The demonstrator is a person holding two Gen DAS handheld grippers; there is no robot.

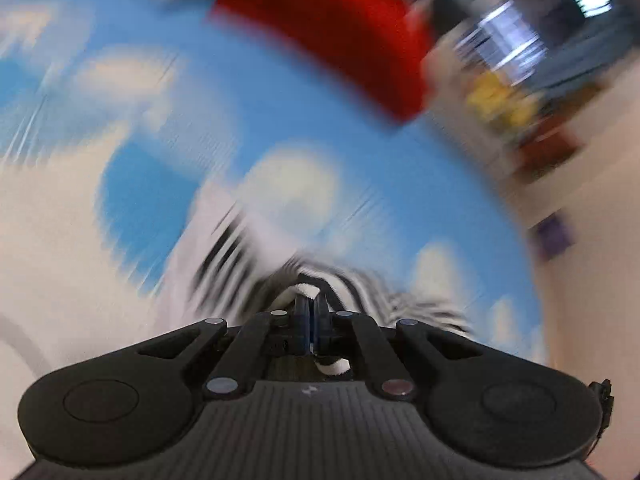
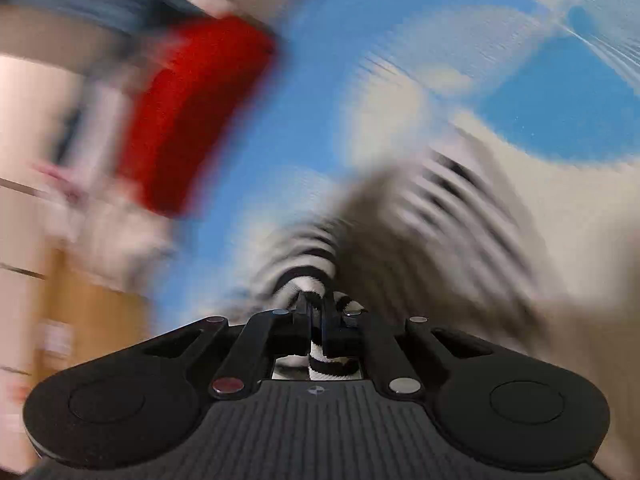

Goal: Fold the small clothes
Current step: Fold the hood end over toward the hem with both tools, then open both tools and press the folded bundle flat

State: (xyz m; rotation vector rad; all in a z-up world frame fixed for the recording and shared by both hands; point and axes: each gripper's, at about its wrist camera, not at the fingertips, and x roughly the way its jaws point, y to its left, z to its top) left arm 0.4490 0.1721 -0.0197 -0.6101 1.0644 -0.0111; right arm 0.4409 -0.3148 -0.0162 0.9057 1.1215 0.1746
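Both views are smeared by motion. A black-and-white striped garment [image 1: 360, 284] lies on a blue cloth with white clouds [image 1: 224, 92]. My left gripper [image 1: 311, 300] is shut on a white-edged fold of the striped garment, and the fabric spills out past the fingertips. In the right wrist view the same striped garment [image 2: 452, 192] stretches away to the right. My right gripper [image 2: 316, 300] is shut on another bunched edge of it, with striped cloth also showing behind the jaws.
A red folded item [image 1: 332, 28] lies on the cloud cloth beyond the garment, seen also as the red item [image 2: 192, 112] at the upper left of the right wrist view. Blurred furniture and colourful clutter [image 1: 504, 100] stand past the cloth's edge. Wooden furniture [image 2: 92, 320] is at the left.
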